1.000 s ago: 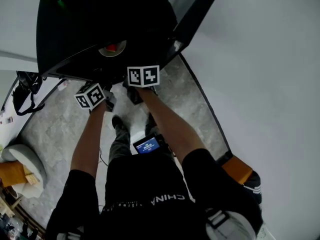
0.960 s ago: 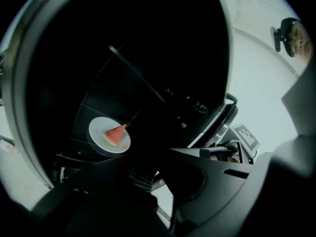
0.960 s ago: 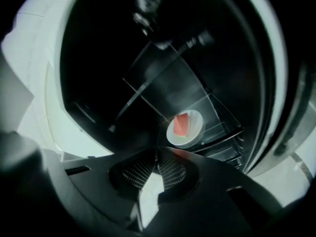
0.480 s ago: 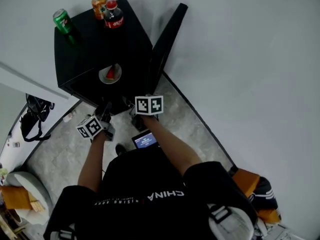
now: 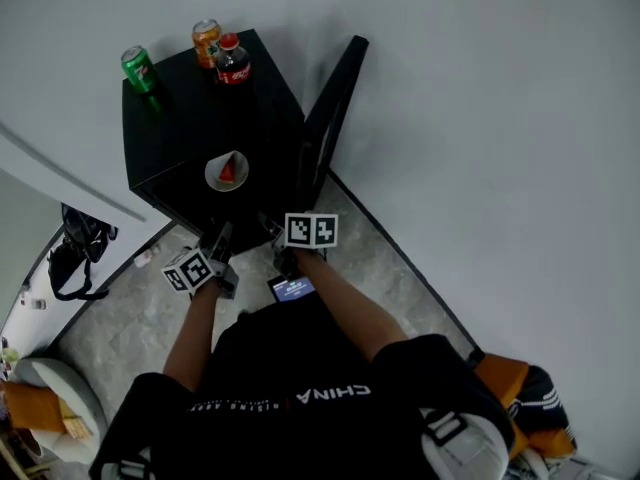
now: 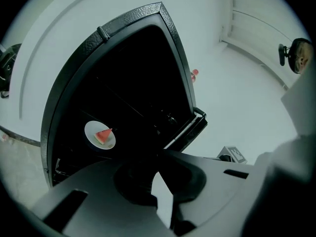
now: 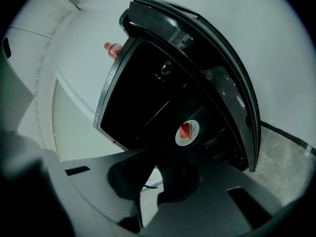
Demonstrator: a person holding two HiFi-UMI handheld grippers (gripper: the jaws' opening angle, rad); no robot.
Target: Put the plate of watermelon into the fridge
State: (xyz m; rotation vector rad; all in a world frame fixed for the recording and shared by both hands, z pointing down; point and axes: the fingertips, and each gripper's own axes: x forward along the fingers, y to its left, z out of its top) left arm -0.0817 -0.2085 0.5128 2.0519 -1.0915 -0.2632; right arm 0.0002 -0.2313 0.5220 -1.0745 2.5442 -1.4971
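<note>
A white plate with a red watermelon wedge (image 5: 227,171) sits on a shelf inside the black fridge (image 5: 190,108), whose door (image 5: 330,108) stands open to the right. The plate (image 6: 100,135) shows inside the dark cavity in the left gripper view, and the plate (image 7: 187,132) shows the same way in the right gripper view. My left gripper (image 5: 217,240) and right gripper (image 5: 272,230) hover over the floor just in front of the fridge, apart from the plate. The left gripper (image 6: 158,156) and right gripper (image 7: 154,168) are both shut and hold nothing.
On the fridge top stand a green can (image 5: 138,68), an orange can (image 5: 206,40) and a cola bottle (image 5: 232,60). A black bag (image 5: 75,253) lies on the marble floor at left. White walls run behind and to the right of the fridge.
Both grippers have drawn back from the fridge opening toward the person. The plate stays on the shelf inside. The fridge top with its drinks has come into view.
</note>
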